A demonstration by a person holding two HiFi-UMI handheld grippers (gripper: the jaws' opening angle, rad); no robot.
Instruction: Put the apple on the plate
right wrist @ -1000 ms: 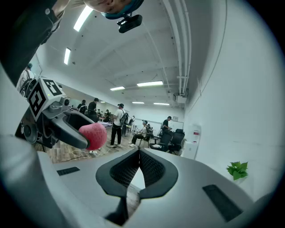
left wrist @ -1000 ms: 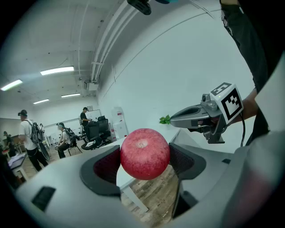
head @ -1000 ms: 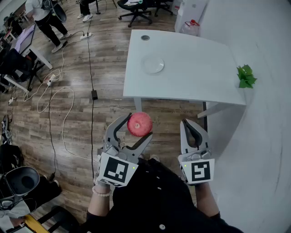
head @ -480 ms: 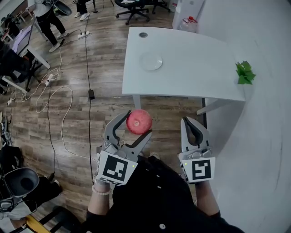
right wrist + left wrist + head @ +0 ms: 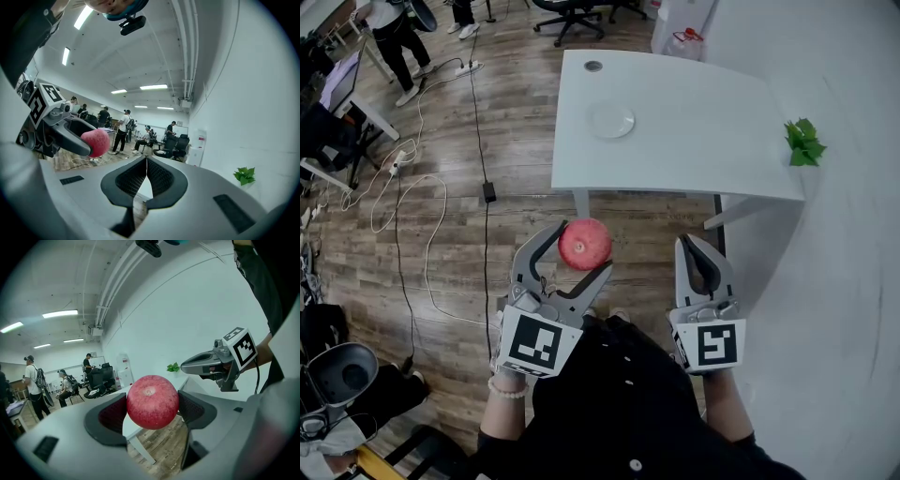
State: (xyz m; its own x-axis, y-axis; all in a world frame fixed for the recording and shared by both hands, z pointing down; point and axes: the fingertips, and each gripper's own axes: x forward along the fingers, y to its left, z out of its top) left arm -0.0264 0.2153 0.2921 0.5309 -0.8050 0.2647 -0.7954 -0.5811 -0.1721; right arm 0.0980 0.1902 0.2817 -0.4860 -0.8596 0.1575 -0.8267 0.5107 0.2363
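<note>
Gripping the apple (image 5: 585, 244) between its jaws, my left gripper (image 5: 581, 251) hangs over the wooden floor (image 5: 487, 244), well apart from the plate (image 5: 612, 121) on the table (image 5: 703, 150). My right gripper (image 5: 696, 246) has its jaws pressed together.

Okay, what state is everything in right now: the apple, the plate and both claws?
left claw: shut on the apple
apple: held in the air, short of the table
right claw: shut, empty
plate: empty, flat on the table
</note>
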